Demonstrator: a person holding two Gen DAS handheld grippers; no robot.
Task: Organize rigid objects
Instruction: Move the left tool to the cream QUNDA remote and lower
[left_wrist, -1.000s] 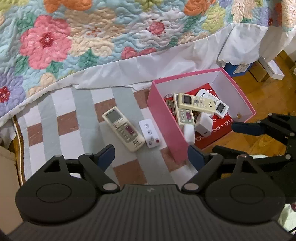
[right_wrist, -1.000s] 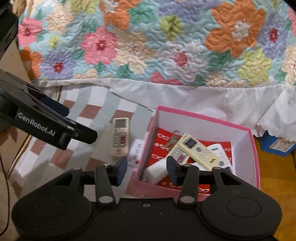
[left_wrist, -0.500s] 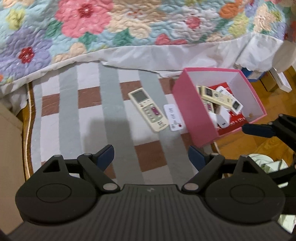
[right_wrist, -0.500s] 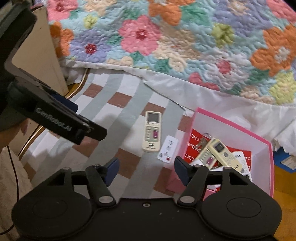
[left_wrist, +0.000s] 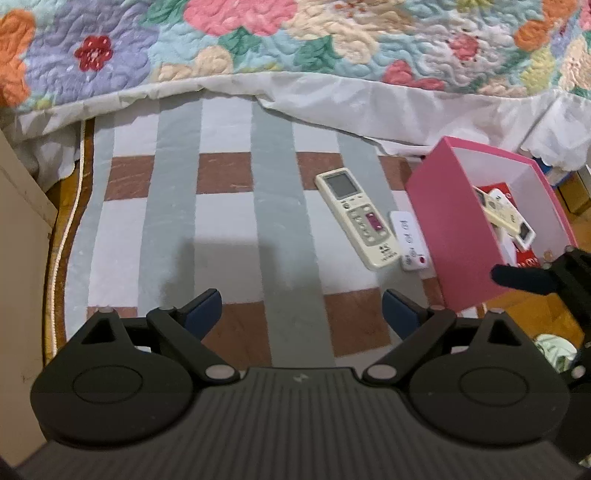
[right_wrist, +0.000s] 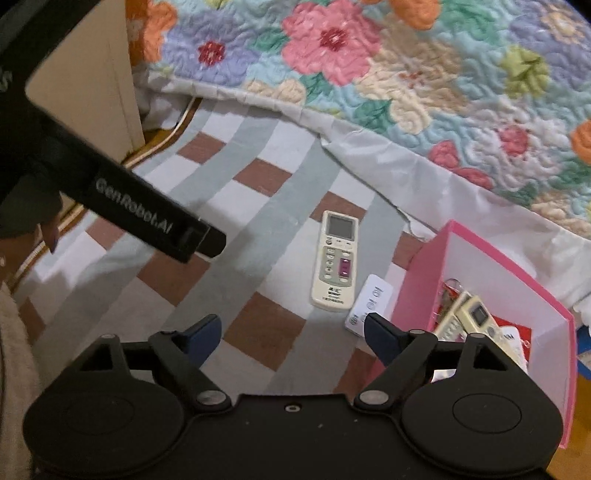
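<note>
A cream remote with a grey screen lies on the checked rug, and a small white remote lies right beside it. To their right stands a pink box holding several remotes and a white charger. My left gripper hovers above the rug, short of the cream remote; its jaws are opening with nothing between them. My right gripper hangs over the rug beside the box, jaws opening and empty. In the right wrist view, the left gripper's finger crosses from the left.
A floral quilt with a white skirt hangs over the bed at the back. A beige cabinet side stands at the left, wooden floor shows right of the rug, and a blue box sits behind the pink box.
Both grippers have moved left and lower, away from the pink box and over the rug. The right gripper's jaws have spread much wider; the left's opened slightly.
</note>
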